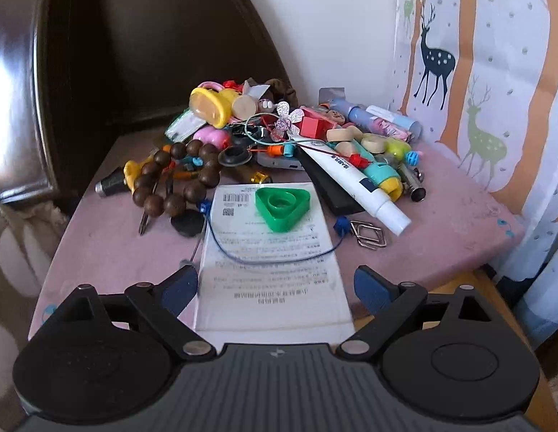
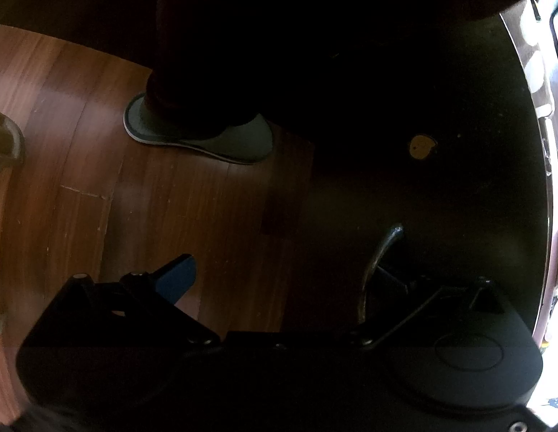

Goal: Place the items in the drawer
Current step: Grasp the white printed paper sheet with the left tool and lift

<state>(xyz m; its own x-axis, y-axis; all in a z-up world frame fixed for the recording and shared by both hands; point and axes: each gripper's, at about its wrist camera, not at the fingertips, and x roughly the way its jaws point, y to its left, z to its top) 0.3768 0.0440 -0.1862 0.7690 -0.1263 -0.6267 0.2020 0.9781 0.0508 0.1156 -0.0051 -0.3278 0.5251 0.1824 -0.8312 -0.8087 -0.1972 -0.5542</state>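
Covering nightstand: pink cloth (image 1: 441,223) | deer curtain (image 1: 495,72) | wood floor (image 2: 80,126)

You have one printed paper sheet (image 1: 271,252) lying on the pink surface (image 1: 441,223), and one green triangular ring (image 1: 282,207) sits on it. One white tube (image 1: 354,183) lies in the pile, along with one string of brown wooden beads (image 1: 174,176), one yellow oval case (image 1: 208,106), one red block (image 1: 313,126) and one glittery flower clip (image 1: 284,120). You can count two metal paper clips (image 1: 369,234) beside the sheet and one blue cord (image 1: 271,259) looped across it. The rest of the heap is too tangled to count. Below, you see one grey slipper (image 2: 203,136) on the wooden floor (image 2: 80,126) and one curved metal handle (image 2: 378,262).
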